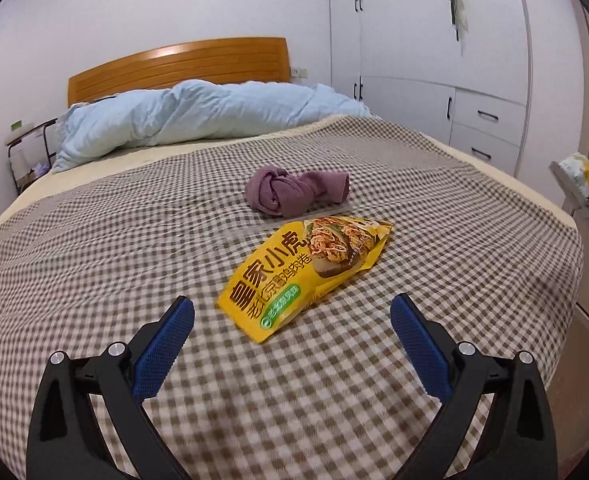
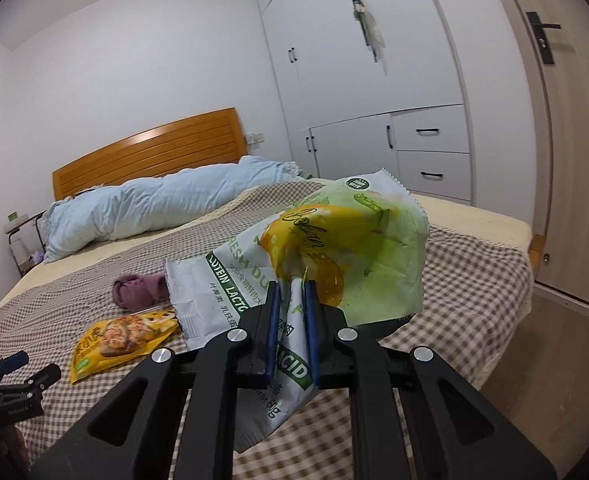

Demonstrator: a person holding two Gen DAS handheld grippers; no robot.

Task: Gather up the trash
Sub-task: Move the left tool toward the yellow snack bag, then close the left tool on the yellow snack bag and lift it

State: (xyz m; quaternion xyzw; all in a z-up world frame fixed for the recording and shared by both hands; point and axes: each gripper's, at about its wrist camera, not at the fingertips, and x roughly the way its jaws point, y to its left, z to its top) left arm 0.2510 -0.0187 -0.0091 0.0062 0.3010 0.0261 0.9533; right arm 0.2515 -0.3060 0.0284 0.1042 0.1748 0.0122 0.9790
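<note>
1. Left wrist view: my left gripper (image 1: 292, 316) hangs just above the checked bedspread (image 1: 94, 248) with its blue pads (image 1: 162, 344) spread wide and nothing between them.
2. A yellow snack bag (image 1: 306, 272) lies flat on the bedspread just ahead of the pads, its near corner reaching into the gap between the tips without touching them.
3. Beyond the bag sits a crumpled purple cloth (image 1: 296, 192), close to the bag's far end.
4. At the head of the bed a pale blue duvet (image 1: 198, 114) is bunched against the wooden headboard (image 1: 178, 64).
5. Right wrist view: my right gripper (image 2: 292, 286) is pressed together on a white and green wrapper (image 2: 334, 236), which it holds off the bed, crumpled and fanning out above the pads.
6. From this side the yellow snack bag (image 2: 122, 344) lies low on the left, with the tips of my left gripper (image 2: 34, 368) just beside it.
7. White wardrobe doors (image 2: 358, 64) and drawers stand behind the bed.
</note>
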